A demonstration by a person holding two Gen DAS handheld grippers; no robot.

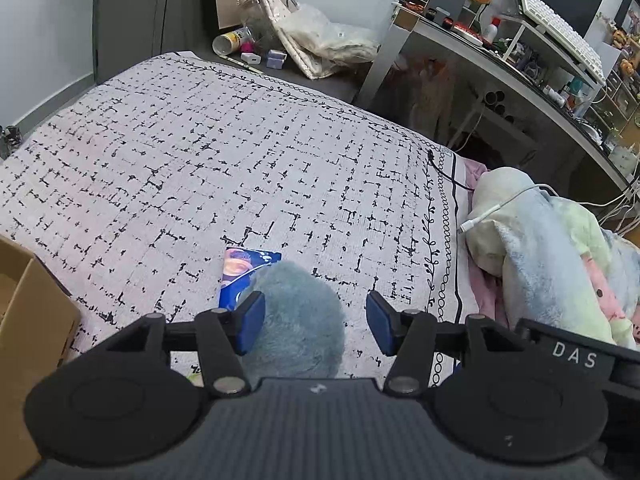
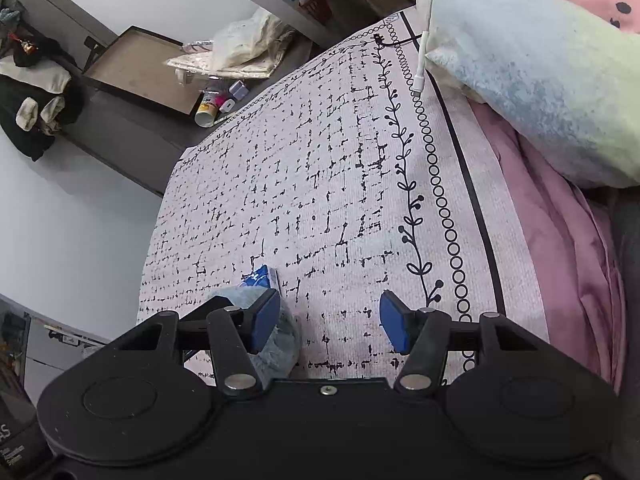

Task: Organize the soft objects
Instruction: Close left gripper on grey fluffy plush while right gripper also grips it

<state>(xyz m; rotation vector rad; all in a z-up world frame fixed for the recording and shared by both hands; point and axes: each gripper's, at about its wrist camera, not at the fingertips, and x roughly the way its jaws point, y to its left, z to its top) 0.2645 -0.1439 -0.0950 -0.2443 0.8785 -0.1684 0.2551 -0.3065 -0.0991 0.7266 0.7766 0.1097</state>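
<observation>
A fluffy grey-blue soft object lies on the patterned bed cover, partly over a blue printed packet. My left gripper is open, its jaws either side of the fluffy object, just above it. In the right wrist view the same fluffy object and blue packet lie by the left finger. My right gripper is open and empty above the cover.
A cardboard box stands at the left edge. A pastel blanket with a white cable is piled on the right. A cluttered desk and bags lie beyond the bed. Dark clothes lie on the floor.
</observation>
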